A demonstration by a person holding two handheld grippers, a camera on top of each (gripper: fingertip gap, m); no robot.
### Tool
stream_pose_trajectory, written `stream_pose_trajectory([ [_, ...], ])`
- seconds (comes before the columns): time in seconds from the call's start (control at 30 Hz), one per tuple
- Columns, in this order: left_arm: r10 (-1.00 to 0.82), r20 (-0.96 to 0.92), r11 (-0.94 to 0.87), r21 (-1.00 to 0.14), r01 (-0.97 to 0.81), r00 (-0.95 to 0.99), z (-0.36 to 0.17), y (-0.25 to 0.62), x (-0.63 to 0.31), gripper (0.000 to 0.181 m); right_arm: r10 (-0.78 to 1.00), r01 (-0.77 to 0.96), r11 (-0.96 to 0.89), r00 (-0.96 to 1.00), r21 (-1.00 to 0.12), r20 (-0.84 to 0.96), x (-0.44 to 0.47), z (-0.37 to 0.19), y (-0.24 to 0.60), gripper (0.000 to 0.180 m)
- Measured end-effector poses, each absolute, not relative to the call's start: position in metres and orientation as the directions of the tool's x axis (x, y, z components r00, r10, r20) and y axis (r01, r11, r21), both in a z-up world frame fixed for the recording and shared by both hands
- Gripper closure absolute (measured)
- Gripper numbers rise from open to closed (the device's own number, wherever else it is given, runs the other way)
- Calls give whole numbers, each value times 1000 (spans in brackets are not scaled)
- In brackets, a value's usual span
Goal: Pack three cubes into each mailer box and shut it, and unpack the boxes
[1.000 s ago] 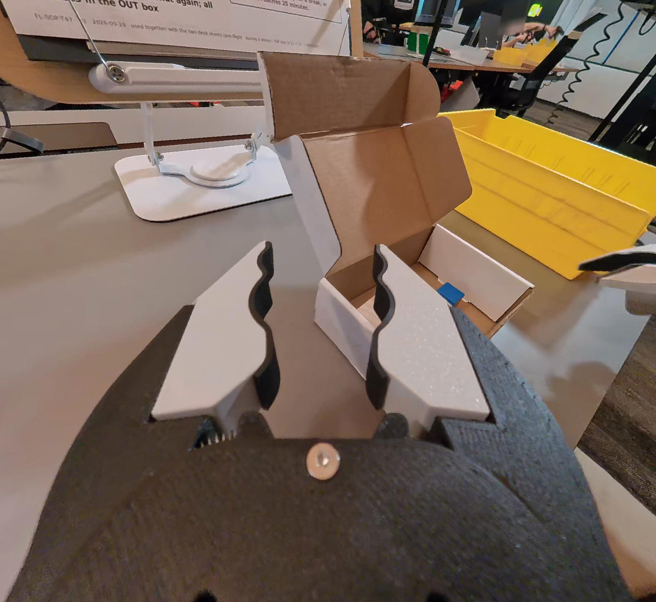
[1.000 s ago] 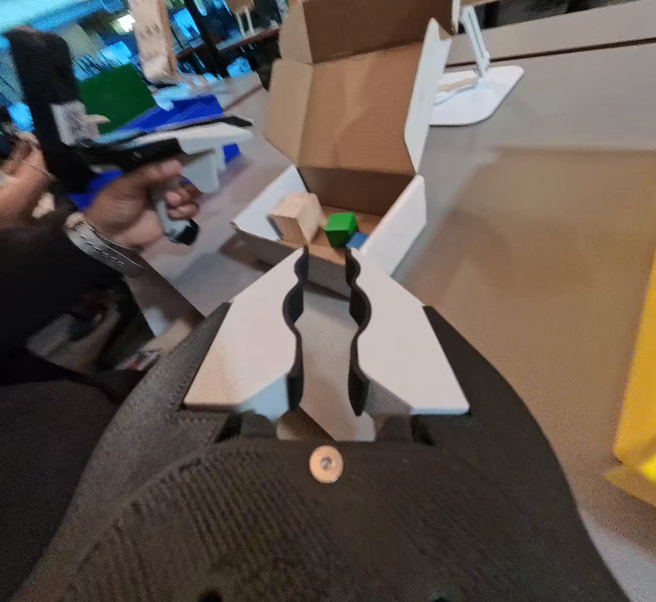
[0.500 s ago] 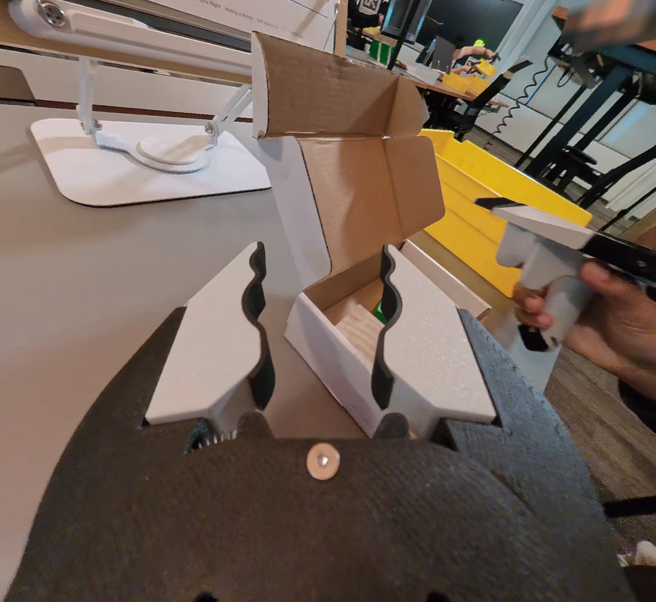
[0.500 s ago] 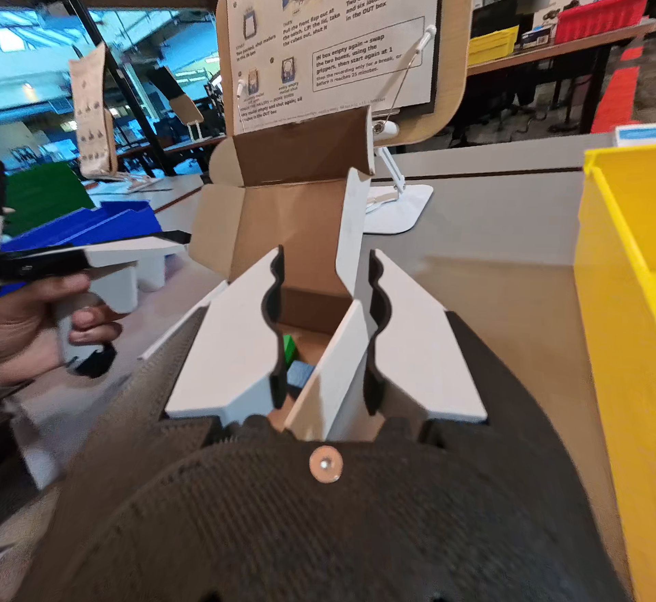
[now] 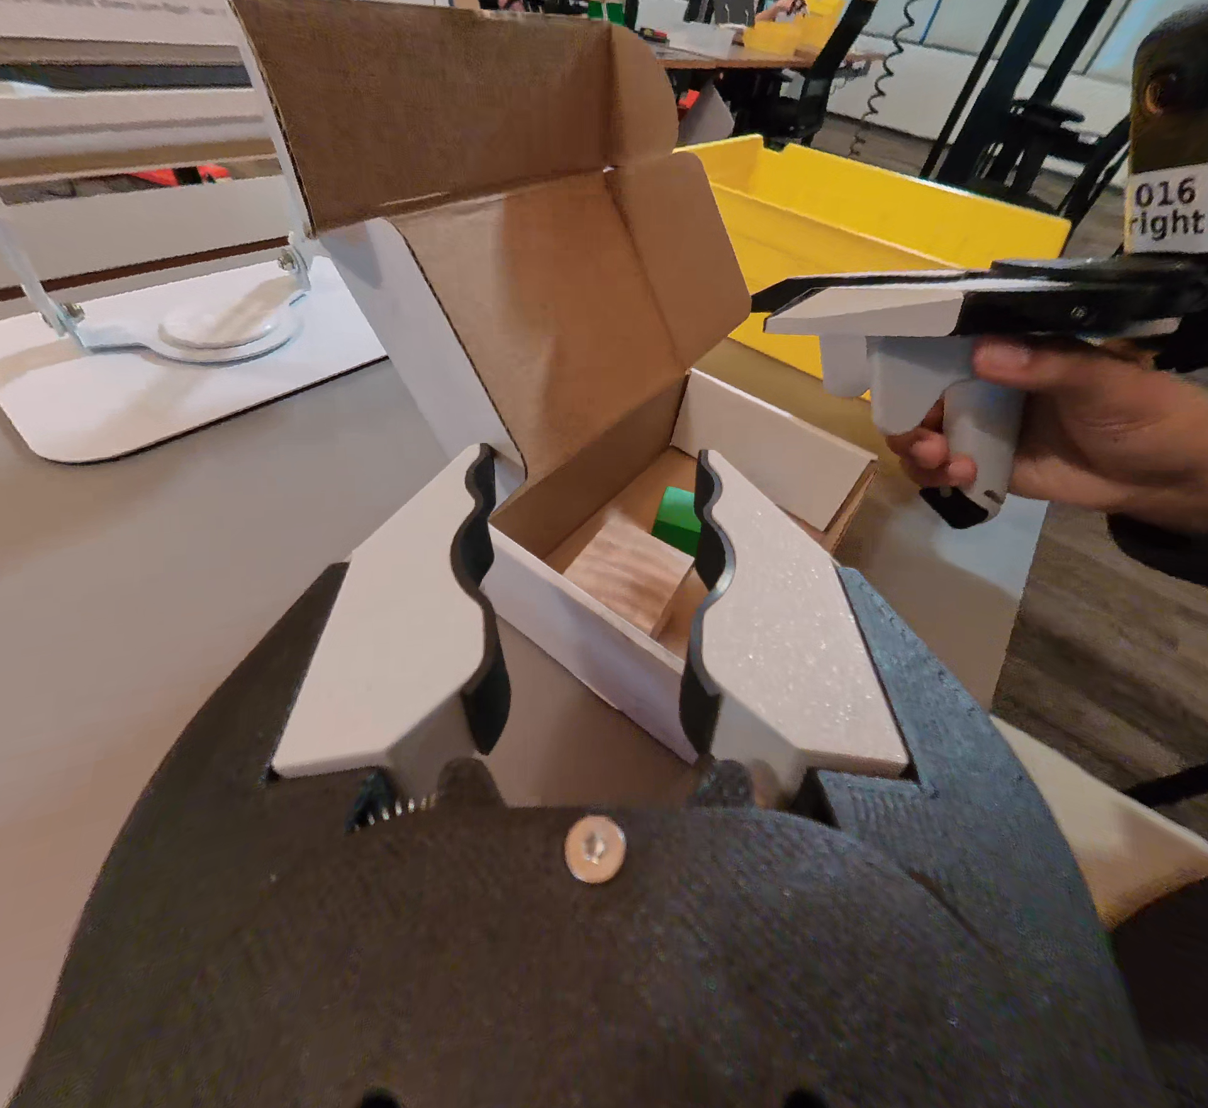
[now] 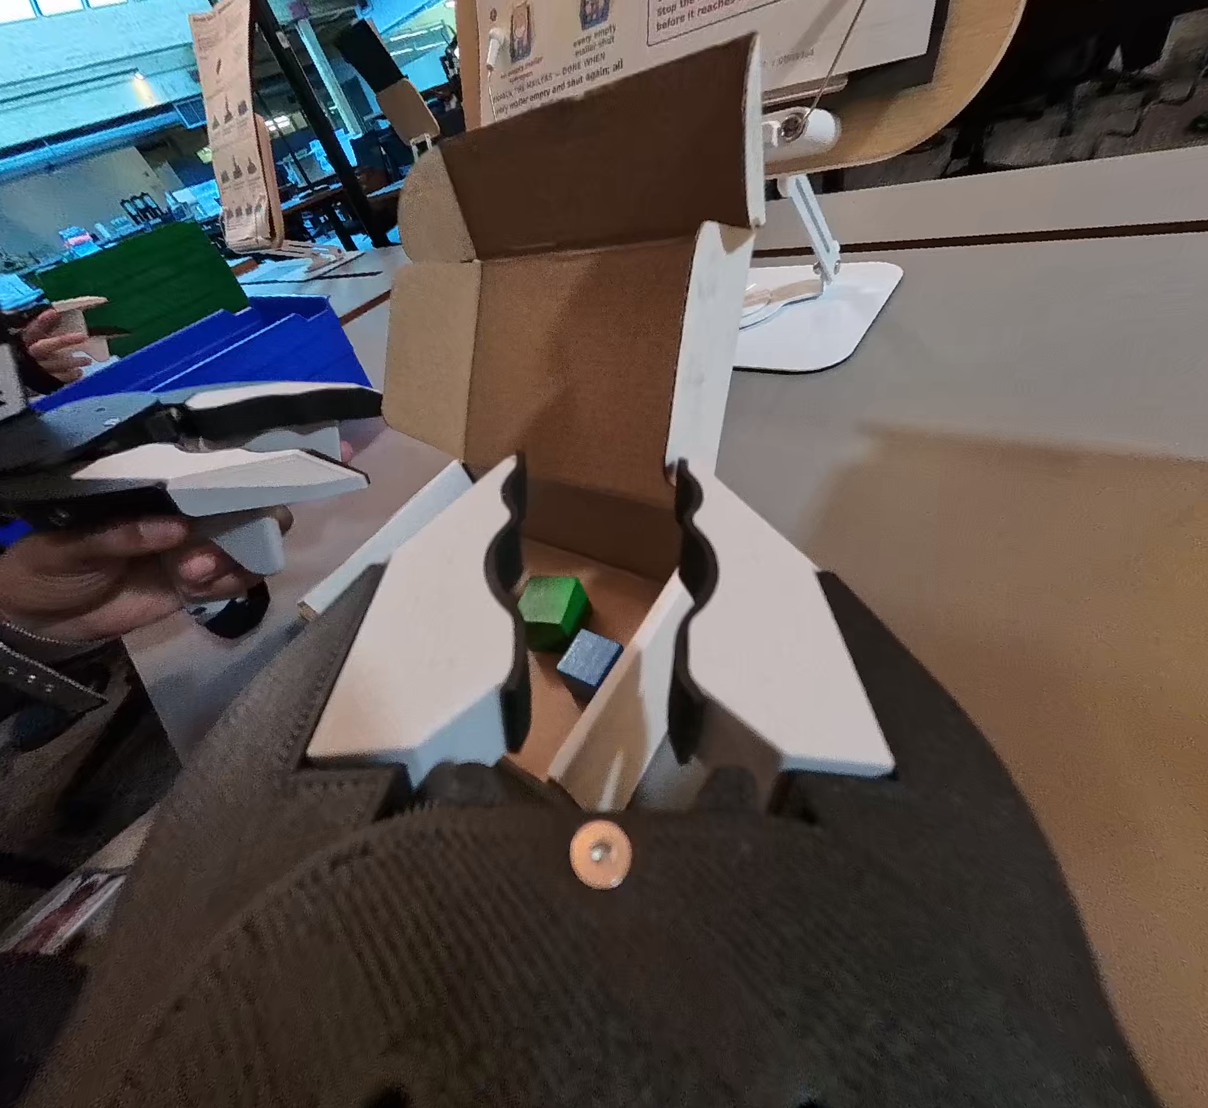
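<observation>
I am holding both claws over the mailer box [image 5: 575, 305], which is sitting on the grey bench [image 5: 163, 553] with its lid standing upright and the front flap folded forward at the top. The box's long axis is running from my left claw [image 5: 591, 560] toward my right claw [image 6: 598, 560]. Both claws are spread wide and gripping nothing, each one straddling an end wall of the box. Inside the box I am seeing a green cube [image 6: 552, 609], a blue cube [image 6: 588, 661] just beside it, and a wooden cube [image 5: 624, 573] at the left claw's end. A yellow bin [image 5: 850, 227] is standing beyond the box, and a white stand [image 6: 810, 305] behind it.
</observation>
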State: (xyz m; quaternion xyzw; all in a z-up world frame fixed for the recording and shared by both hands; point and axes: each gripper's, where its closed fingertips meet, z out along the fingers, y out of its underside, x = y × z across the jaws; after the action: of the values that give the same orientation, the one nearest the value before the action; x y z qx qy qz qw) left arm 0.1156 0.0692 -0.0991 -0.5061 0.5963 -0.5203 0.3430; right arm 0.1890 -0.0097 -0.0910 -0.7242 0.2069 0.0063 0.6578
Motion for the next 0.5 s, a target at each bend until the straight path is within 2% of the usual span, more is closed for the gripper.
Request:
stream_pose_trajectory([
  [0.1, -967, 67, -8, -972, -235, -245, -99, 71, 115, 120, -304, -279, -50, 919, -959, -251, 190, -90, -11, 135],
  [0.23, -971, 87, -33, -971, -236, -224, -96, 76, 122, 119, -326, -216, -62, 927, -974, -185, 201, -86, -6, 136],
  [0.4, -960, 134, -71, -967, -244, -248, -91, 73, 126, 110, -276, -268, -61, 930, -961, -242, 197, -86, 0, 135],
  [0.5, -957, 127, -63, -969, -241, -262, -91, 70, 123, 108, -265, -233, -89, 943, -968, -203, 193, -87, 0, 134],
])
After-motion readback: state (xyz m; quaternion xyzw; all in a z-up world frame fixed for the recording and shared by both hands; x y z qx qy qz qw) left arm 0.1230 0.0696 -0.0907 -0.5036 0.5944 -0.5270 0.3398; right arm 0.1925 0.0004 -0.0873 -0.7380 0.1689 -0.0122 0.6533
